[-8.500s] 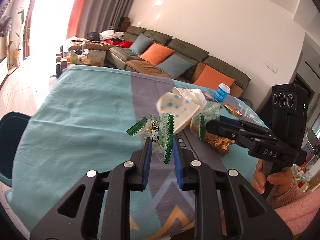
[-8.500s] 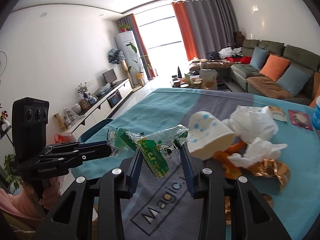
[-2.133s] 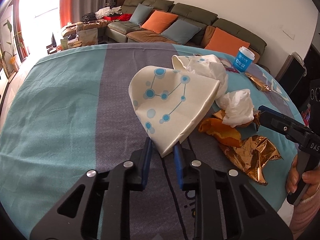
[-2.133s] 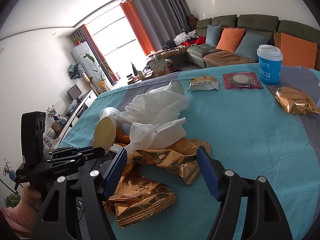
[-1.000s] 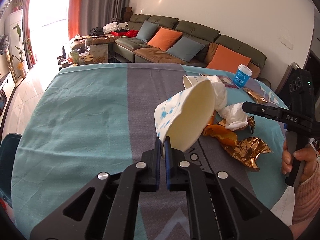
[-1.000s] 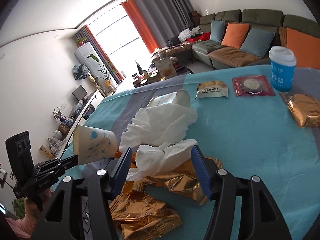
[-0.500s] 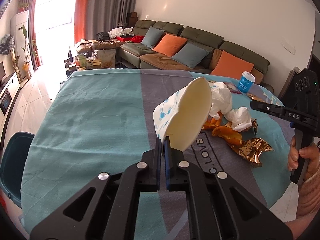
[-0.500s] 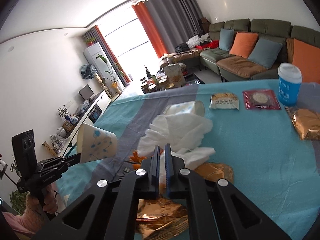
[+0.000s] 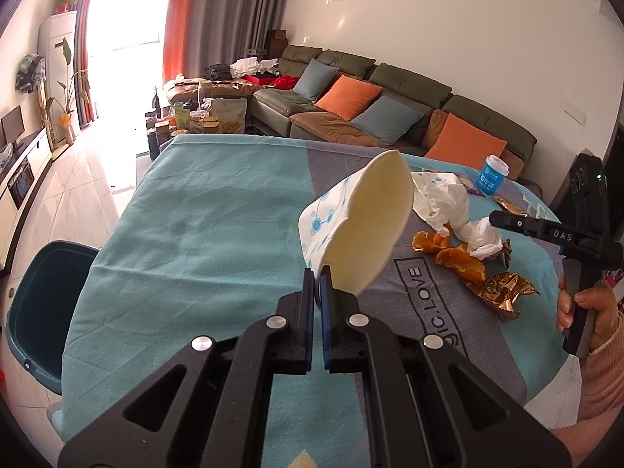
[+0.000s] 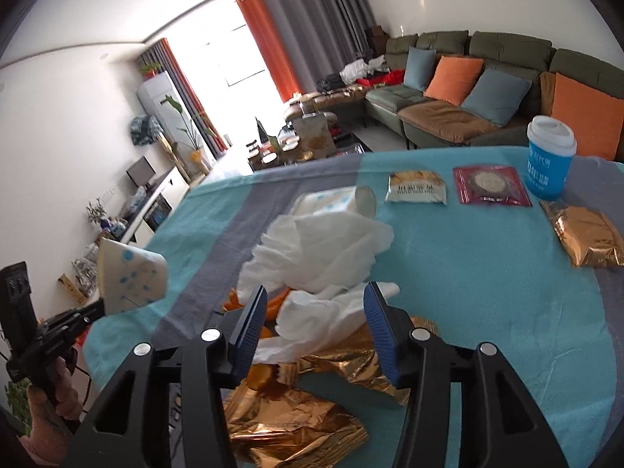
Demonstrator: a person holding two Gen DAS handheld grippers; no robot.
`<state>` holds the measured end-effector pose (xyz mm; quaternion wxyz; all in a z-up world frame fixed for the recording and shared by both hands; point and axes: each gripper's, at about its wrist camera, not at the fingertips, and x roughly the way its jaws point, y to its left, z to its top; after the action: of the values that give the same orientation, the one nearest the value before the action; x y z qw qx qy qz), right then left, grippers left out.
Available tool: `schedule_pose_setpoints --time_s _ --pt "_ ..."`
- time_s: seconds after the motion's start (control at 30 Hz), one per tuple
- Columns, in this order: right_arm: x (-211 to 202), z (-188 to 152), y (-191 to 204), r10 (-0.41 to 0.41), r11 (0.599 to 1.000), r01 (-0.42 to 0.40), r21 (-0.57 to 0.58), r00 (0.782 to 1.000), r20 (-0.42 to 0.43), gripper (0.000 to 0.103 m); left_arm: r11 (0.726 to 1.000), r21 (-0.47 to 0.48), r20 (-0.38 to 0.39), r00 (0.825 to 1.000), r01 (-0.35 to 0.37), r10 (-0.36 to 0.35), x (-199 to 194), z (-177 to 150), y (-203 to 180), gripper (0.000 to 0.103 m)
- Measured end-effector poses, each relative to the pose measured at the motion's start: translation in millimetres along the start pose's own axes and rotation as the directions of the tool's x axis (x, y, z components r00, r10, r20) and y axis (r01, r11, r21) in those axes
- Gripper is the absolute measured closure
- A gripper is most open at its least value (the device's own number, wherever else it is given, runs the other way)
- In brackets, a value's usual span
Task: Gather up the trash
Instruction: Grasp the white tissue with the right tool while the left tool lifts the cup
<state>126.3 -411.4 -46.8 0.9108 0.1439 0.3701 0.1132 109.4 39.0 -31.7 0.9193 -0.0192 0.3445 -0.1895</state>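
Note:
My left gripper (image 9: 319, 277) is shut on the rim of a white paper cup with blue dots (image 9: 362, 226) and holds it tilted above the teal tablecloth; the cup also shows at the left of the right wrist view (image 10: 128, 277). My right gripper (image 10: 314, 312) is open, its fingers on either side of a crumpled white tissue (image 10: 316, 312). Under the tissue lie gold foil wrappers (image 10: 296, 421) and orange peel (image 9: 460, 261). A larger white tissue (image 10: 323, 245) and a second dotted cup (image 10: 335, 202) lie beyond.
A dark teal bin (image 9: 43, 304) stands on the floor left of the table. At the table's far side are a blue lidded cup (image 10: 550, 160), two flat snack packets (image 10: 417, 189), and a gold packet (image 10: 589, 234). A sofa (image 9: 390, 117) stands behind.
My right gripper has opened from shut and now straddles the small tissue. My left gripper has pulled back a little from the trash pile, with the cup still in it.

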Motion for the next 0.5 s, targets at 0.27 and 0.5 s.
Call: schedule_pose_setpoints --time_s 0.27,0.5 --pt "9 -2 -6 0.027 0.999 -0.026 0.020 0.999 -0.031 0.094 1.000 -0.027 -0.005 1.000 -0.012 0.011 -3 -5 14 0.099" --pt "-14 4 7 0.074 0.997 -0.074 0.000 0.996 0.047 0.095 0.998 -0.047 0.010 0.999 -0.030 0.030 -13 -7 28 0.099"
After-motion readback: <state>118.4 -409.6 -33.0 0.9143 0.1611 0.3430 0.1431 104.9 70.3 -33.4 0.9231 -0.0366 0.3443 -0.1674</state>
